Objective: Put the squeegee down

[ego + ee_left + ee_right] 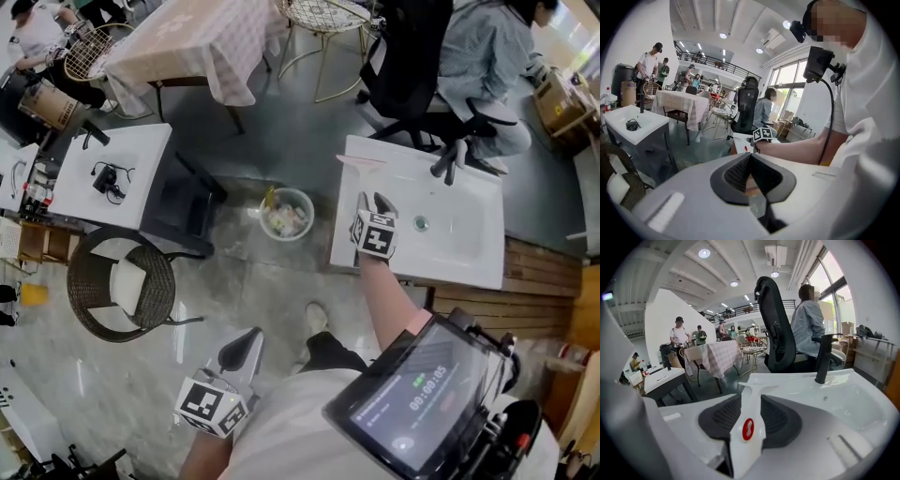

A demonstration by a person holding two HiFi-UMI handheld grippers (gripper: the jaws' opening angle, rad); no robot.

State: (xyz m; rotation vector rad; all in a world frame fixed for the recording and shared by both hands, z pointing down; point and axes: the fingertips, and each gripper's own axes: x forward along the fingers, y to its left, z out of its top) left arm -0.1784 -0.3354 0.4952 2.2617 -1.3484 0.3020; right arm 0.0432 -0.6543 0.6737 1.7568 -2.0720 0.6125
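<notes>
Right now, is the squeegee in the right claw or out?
In: the squeegee handle sits between the pads of the right claw.

I count two white rectangular washbasins, the nearer washbasin (464, 258) and a second washbasin (131, 155) well apart from it; one white plastic squeegee (361, 161) over its corner; one round waste bin (286, 214) beside it; one black office chair (403, 66) behind it; two grey grippers, left gripper (248, 339) and right gripper (374, 199).
</notes>
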